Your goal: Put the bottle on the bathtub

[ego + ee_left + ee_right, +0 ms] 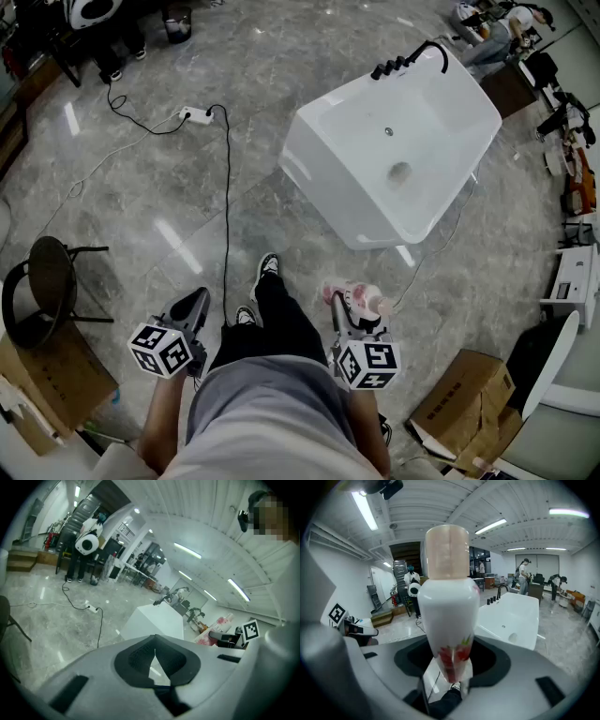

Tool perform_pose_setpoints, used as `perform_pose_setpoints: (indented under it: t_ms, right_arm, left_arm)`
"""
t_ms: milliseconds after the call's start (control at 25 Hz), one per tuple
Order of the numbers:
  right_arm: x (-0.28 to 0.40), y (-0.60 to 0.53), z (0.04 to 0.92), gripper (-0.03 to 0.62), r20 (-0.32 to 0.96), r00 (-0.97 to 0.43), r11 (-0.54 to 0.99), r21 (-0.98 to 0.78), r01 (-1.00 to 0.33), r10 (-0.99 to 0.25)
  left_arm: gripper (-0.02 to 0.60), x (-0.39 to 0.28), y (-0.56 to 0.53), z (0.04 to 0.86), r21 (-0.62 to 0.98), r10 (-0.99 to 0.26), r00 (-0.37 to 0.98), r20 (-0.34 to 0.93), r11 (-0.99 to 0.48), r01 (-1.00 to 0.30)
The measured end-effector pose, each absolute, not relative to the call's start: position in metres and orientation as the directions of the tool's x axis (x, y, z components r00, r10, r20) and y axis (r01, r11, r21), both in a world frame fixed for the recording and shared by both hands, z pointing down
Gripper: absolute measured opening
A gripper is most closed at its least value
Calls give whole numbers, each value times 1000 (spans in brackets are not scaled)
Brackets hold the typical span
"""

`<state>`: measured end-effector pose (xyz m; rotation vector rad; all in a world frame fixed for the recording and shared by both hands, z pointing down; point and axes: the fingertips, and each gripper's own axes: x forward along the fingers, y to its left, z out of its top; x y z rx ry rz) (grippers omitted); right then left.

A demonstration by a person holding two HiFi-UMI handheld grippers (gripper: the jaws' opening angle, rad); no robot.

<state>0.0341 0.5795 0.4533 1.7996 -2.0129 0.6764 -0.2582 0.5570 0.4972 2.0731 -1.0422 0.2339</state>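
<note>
The white bathtub (394, 150) stands on the grey floor ahead and to the right, with a black faucet (412, 58) at its far rim. A white bottle (361, 300) with red print and a beige cap is held upright in my right gripper (349, 302), whose jaws are shut on its lower body (451, 665). The tub (513, 616) lies beyond the bottle (447, 602), some way off. My left gripper (199, 298) hangs at the person's left side. Its fingertips meet with nothing between them (155, 649). The left gripper view also shows the tub (154, 620).
A black cable runs from a power strip (197, 115) toward the person's feet. A black chair (47, 281) and a cardboard box (47, 375) sit at the left, more boxes (469, 394) at the lower right. Equipment and people crowd the room's edges.
</note>
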Motion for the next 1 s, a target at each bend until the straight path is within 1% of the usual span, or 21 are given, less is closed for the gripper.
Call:
perform_pose_setpoints:
  t_ms: [200, 440, 640, 840, 1000]
  right_arm:
    - [46, 623, 454, 218, 559, -130, 73, -122, -990, -819]
    - [84, 617, 460, 218, 546, -154, 75, -165, -983, -824]
    - [115, 564, 460, 219, 492, -262, 155, -247, -956, -830]
    - [144, 496, 466, 219, 485, -339, 243, -252, -937, -806]
    - [159, 452, 465, 219, 480, -411, 327, -251, -911, -775]
  left_arm:
    - [6, -219, 592, 491, 525, -588, 658, 471, -412, -745]
    - [6, -142, 573, 482, 510, -528, 712, 462, -499, -701]
    - [6, -92, 518, 465, 480, -554, 691, 465, -498, -722]
    - [6, -38, 459, 441, 453, -592, 684, 426, -515, -728]
    - [6, -11, 426, 440, 429, -619, 653, 437, -495, -756]
